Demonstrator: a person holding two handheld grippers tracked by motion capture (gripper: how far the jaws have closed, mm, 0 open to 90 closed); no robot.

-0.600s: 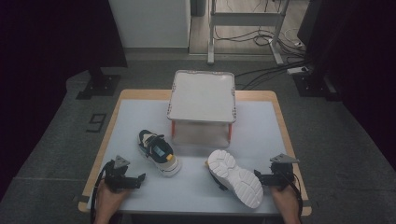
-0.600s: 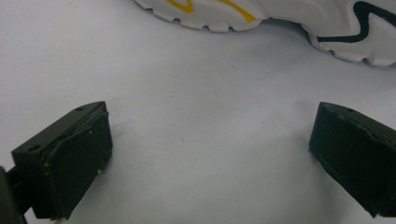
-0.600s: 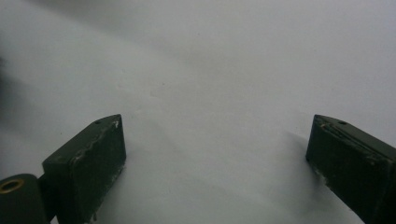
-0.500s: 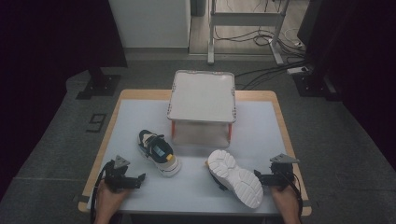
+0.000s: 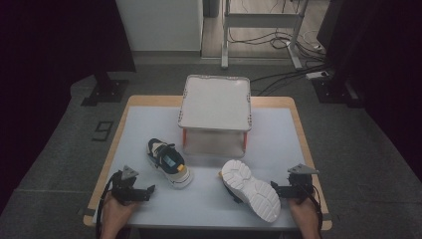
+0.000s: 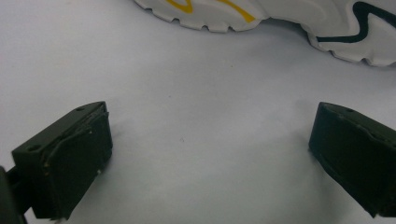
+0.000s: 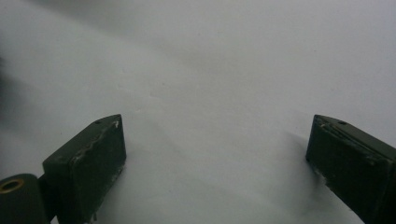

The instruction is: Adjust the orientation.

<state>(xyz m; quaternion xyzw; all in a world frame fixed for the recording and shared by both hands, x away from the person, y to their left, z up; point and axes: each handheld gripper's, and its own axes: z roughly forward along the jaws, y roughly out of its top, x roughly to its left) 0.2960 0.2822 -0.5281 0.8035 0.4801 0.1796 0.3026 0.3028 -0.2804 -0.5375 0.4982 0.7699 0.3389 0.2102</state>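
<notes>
Both grippers, left (image 5: 147,189) and right (image 5: 275,188), rest wide open and empty (low on the pale table (image 5: 209,199)), seemingly just beside the upright dark-and-cream sneaker (image 5: 169,163) and the tipped white-soled sneaker (image 5: 250,189).

I work in a lab: dark curtains (image 5: 59,35) around my table (image 5: 298,129), cables (image 5: 268,37) on the far floor.
</notes>
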